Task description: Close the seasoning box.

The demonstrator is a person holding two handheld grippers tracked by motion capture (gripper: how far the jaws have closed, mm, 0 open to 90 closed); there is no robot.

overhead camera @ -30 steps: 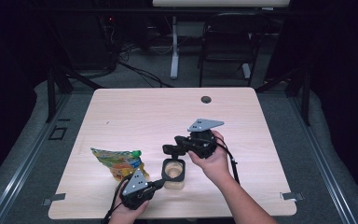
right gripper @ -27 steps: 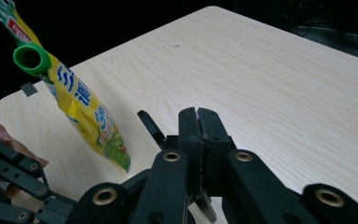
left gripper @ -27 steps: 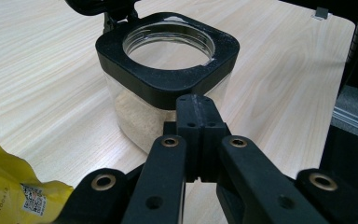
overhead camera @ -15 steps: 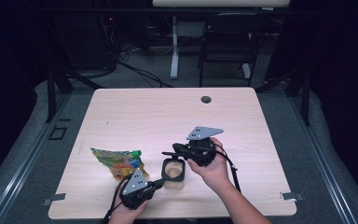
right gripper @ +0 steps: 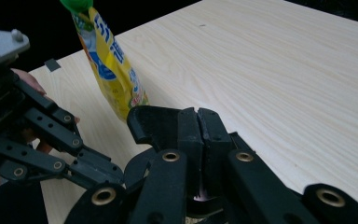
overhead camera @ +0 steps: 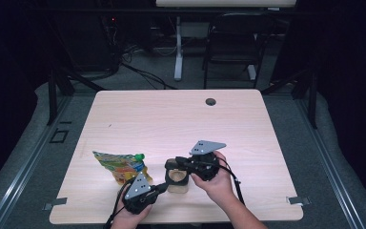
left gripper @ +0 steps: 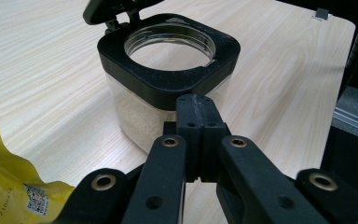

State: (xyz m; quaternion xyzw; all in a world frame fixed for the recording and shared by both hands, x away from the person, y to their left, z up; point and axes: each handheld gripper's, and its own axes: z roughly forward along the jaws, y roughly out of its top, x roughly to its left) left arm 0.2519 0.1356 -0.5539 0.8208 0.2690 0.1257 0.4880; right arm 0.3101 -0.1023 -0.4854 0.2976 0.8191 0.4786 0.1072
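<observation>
One wooden table (overhead camera: 181,124) lies under me, and I place everything else by the single jar (overhead camera: 177,177) near its front edge. That jar (left gripper: 168,79) is a clear, square-shouldered container with a black collar, its black flip lid (left gripper: 103,10) tipped up at the far side; what is inside is hard to make out. One yellow snack pouch (overhead camera: 120,166) with a green cap lies just left of the jar, its lower end cut off in my left gripper view. I hold two grippers: my left gripper (left gripper: 196,109) sits just in front of the jar, jaws pressed together on nothing, and my right gripper (right gripper: 198,122) hangs over the jar's right side, jaws likewise together, hiding the jar beneath.
</observation>
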